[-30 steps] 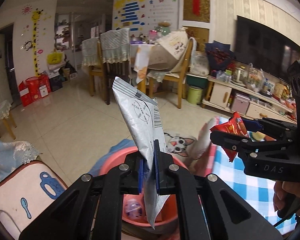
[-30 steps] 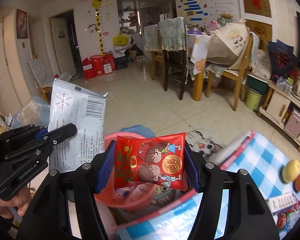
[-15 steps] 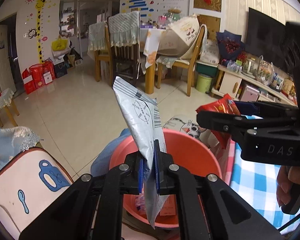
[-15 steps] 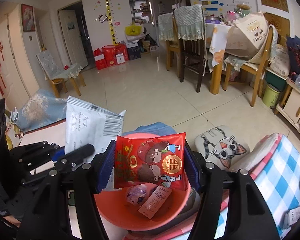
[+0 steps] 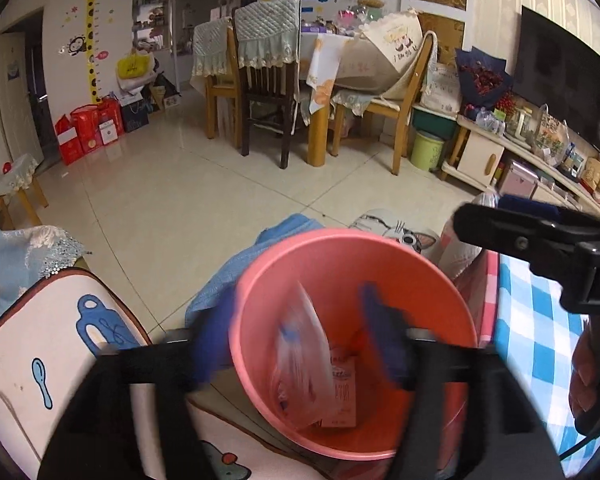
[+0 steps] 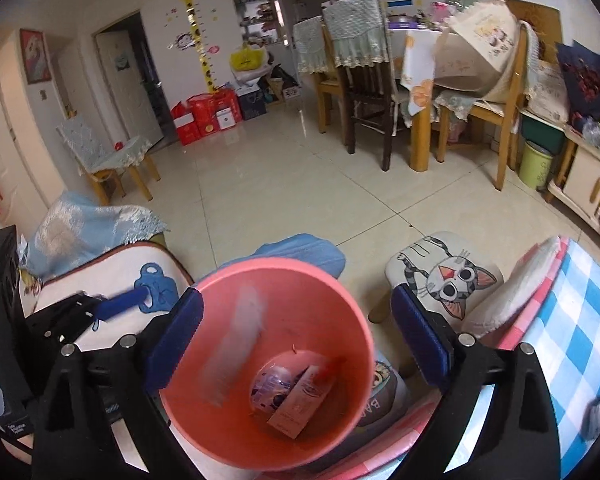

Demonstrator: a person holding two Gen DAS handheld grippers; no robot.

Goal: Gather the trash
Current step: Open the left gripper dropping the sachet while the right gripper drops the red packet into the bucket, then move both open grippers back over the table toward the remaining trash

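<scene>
Left gripper (image 5: 300, 340): angled down over pink bin (image 5: 380, 256), fingers just opened, empty; silver wrapper (image 5: 300, 364) dropping inside | Right gripper (image 6: 296, 336): same pose, fingers just opened wide, empty | Right view only: wrappers on bin floor (image 6: 296, 396), cat cushion (image 6: 444, 272) right.

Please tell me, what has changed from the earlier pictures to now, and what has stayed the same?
Both grippers have just opened over the pink bucket. The left gripper let go of the silver wrapper, now blurred inside the bucket. The right gripper released the red snack packet, of which only a red blur shows near the bottom. Both views now look deeper into the bucket. The bucket, the older trash in it and the room are unchanged.
</scene>
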